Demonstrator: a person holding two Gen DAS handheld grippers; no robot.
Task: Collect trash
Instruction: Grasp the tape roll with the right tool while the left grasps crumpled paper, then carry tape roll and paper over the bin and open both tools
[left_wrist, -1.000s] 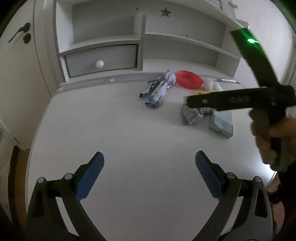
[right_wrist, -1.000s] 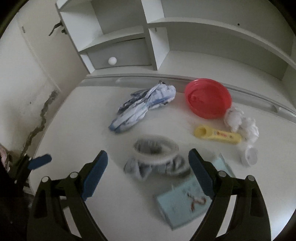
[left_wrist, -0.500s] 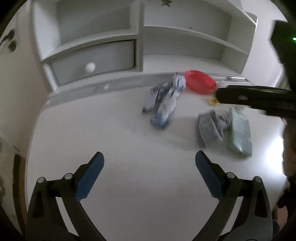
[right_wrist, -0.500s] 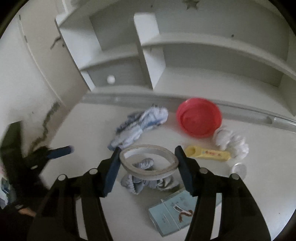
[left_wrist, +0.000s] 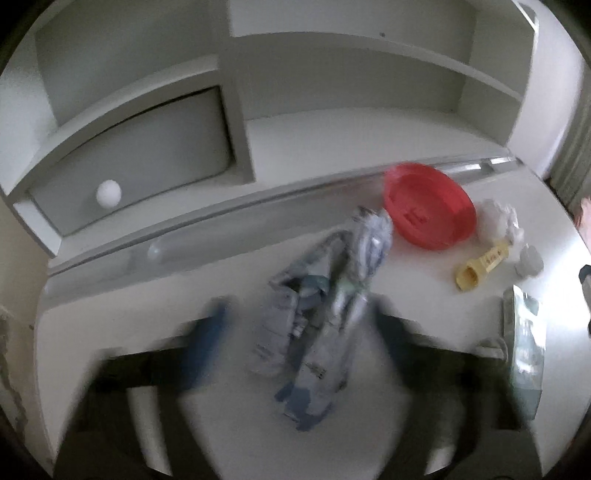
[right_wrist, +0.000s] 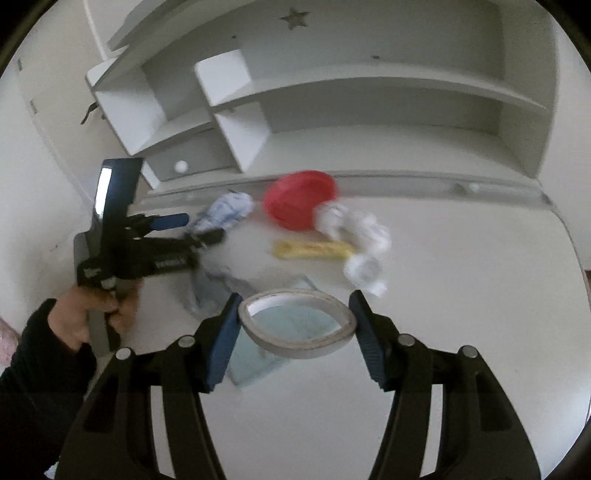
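A white desk (left_wrist: 110, 332) w/ a shelf unit (right_wrist: 369, 92) at the back is seen in both views; a drawer (left_wrist: 147, 155) w/ a round white knob (left_wrist: 108, 194) sits in the unit's left bay. On the desk a red plate (left_wrist: 428, 210) is set near the back rail, w/ crumpled white tissue (left_wrist: 500, 219) just right of it, a yellow tube (left_wrist: 482, 264) in front of that, and a pale teal packet (left_wrist: 526, 343) nearer the right edge. The roll of tape (right_wrist: 297, 323) is pinched by the right gripper (right_wrist: 295, 332) at its two sides, lifted above the desk & the teal packet; the ring is squeezed to an oval, long axis running left-right between the blue pads (right_wrist: 221, 332), its opening facing up and toward the camera. A crumpled blue-white wrapper (left_wrist: 325, 295) lies mid-desk, long axis from near edge up toward the plate, its far end almost touching the plate rim. The left gripper (left_wrist: 295, 332) is badly blurred in its own view; its fingers are spread either side of the wrapper, not touching it as far as can be told. From the right view, that gripper (right_wrist: 192, 229) is seen held in a hand (right_wrist: 96, 310), tips at the wrapper's near part.
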